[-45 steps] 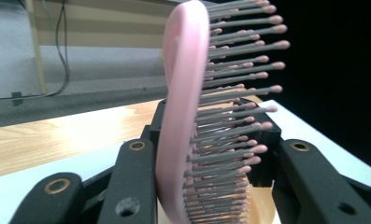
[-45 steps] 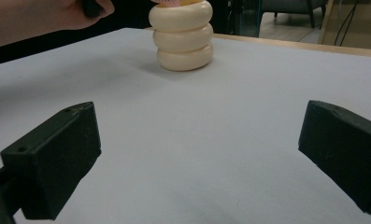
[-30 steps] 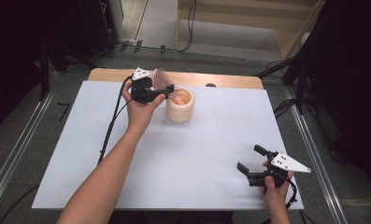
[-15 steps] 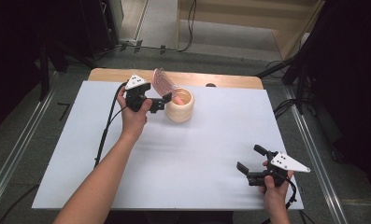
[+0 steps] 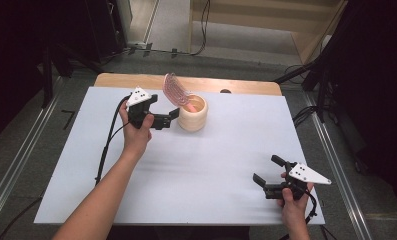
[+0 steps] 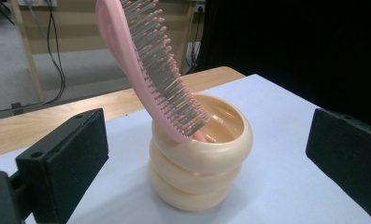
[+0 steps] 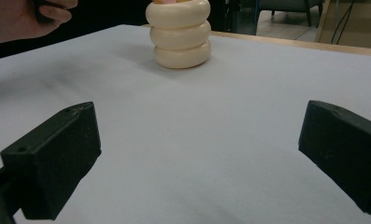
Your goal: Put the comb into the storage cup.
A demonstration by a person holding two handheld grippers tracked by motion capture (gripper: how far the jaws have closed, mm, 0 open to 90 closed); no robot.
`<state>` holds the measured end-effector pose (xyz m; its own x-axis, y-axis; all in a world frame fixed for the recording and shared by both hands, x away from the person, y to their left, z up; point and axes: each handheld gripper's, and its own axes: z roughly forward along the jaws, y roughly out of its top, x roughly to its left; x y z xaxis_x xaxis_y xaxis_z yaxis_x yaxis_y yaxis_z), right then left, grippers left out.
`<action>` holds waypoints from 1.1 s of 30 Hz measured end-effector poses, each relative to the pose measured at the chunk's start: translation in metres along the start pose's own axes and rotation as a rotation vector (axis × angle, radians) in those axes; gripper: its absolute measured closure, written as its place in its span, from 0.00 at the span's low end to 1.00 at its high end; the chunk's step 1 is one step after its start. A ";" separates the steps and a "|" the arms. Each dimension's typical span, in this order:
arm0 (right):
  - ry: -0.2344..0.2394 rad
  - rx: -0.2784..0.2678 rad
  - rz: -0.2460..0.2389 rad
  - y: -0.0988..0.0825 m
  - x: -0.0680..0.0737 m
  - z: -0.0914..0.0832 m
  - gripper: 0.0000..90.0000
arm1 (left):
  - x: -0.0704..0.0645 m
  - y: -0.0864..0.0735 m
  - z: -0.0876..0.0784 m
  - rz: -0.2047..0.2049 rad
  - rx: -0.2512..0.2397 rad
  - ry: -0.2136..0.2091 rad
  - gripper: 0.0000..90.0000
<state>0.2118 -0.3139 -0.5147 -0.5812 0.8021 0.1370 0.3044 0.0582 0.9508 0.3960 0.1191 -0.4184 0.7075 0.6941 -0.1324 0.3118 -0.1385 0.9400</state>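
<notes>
We are looking at a job that seems nearly finished: the pink hairbrush [image 5: 176,91] is standing in the cream ribbed cup [image 5: 193,114] near the far edge of the bench [image 5: 196,170], handle end down inside and bristle head sticking up out of the rim. What is left, as we judge it, is only clearing the hand away.

Our left hand-held gripper [image 5: 172,117] is sitting just beside the cup on its left, its jaws having just been opening and now spread wide with nothing between them; in the left gripper view the brush [image 6: 151,70] and cup [image 6: 199,158] are standing free ahead of the pads. Our right hand-held gripper [image 5: 265,172] is resting near the near right corner, well apart from the cup, jaws wide and holding nothing.

The brush's long axis is running steeply upward, leaning on the rim towards the left and the far edge, bristles facing the right.
</notes>
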 end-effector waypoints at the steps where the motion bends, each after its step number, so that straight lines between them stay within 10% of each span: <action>1: 0.000 0.000 0.000 0.000 0.000 0.000 0.00 | -0.001 -0.001 -0.002 0.002 0.001 0.000 0.00; 33: -0.003 0.008 -0.006 0.000 0.001 0.001 0.00 | -0.003 -0.027 -0.064 0.026 -0.050 0.001 0.00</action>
<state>0.2117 -0.3122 -0.5148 -0.5810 0.8033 0.1309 0.3072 0.0675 0.9493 0.3451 0.1661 -0.4232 0.7145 0.6914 -0.1074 0.2614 -0.1214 0.9576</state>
